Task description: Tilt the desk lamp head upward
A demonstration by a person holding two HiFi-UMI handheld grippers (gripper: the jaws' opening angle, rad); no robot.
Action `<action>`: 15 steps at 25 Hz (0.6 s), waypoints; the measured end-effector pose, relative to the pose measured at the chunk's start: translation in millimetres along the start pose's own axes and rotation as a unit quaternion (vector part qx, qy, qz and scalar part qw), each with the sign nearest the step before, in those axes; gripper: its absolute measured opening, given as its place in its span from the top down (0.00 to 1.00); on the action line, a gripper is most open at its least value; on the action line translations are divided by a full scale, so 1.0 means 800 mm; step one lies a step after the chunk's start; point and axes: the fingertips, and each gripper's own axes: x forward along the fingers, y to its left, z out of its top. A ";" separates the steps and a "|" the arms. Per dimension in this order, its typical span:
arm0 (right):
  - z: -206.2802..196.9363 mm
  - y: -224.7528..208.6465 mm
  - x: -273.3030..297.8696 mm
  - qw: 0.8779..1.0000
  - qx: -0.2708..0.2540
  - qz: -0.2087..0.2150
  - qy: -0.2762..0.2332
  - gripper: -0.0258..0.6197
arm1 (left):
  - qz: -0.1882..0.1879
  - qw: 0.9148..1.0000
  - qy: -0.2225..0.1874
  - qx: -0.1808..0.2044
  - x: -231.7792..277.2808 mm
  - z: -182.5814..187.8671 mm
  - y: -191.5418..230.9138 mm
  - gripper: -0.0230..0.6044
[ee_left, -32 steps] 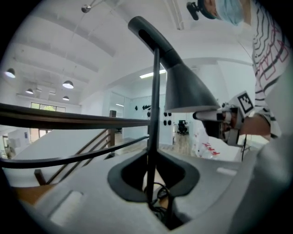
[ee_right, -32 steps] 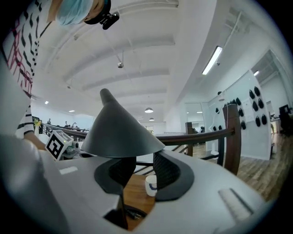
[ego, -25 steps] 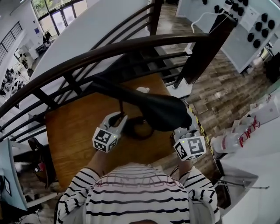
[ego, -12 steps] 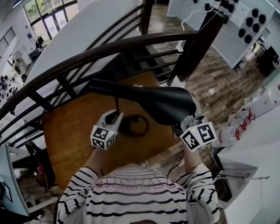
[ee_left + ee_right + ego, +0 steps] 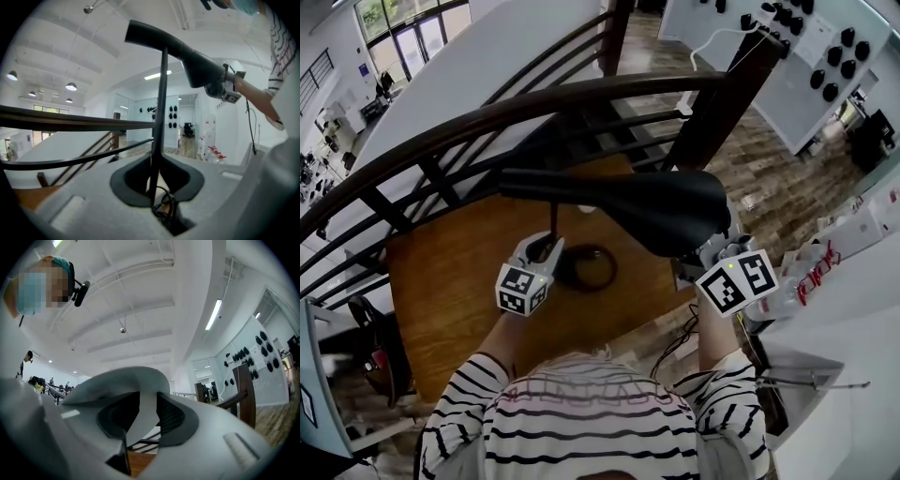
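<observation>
Now, mid-tilt: left gripper (image 5: 547, 247) clamps thin black lamp stem (image 5: 161, 103); right gripper (image 5: 701, 259), jaws opening, straddles four-o'clock rim of black oval lamp head (image 5: 656, 211); we'd regrip, lift.

Head view sits up top, staring almost straight down over the person's shoulders (image 5: 581, 417) at the table (image 5: 441, 281), railing (image 5: 487, 119) along its far edge. Left gripper view is low by the table, tilted up along the pole (image 5: 161, 117), so it catches the lamp head (image 5: 190, 56) from below, the same one the head view sees from above. Right gripper view is pressed right against that head, aimed at the ceiling (image 5: 140, 296).
</observation>
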 end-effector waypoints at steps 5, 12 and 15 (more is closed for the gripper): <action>0.019 0.008 0.010 1.000 -0.002 0.007 -0.006 0.76 | -0.001 1.000 0.001 -0.001 0.000 -0.001 0.000 0.88; 0.043 0.016 0.033 0.999 -0.027 0.020 0.004 0.76 | 0.001 1.000 -0.003 -0.011 0.000 -0.001 0.003 0.88; 0.052 0.020 0.043 0.998 -0.037 0.033 0.024 0.76 | 0.000 1.000 -0.004 -0.016 -0.001 -0.001 0.003 0.88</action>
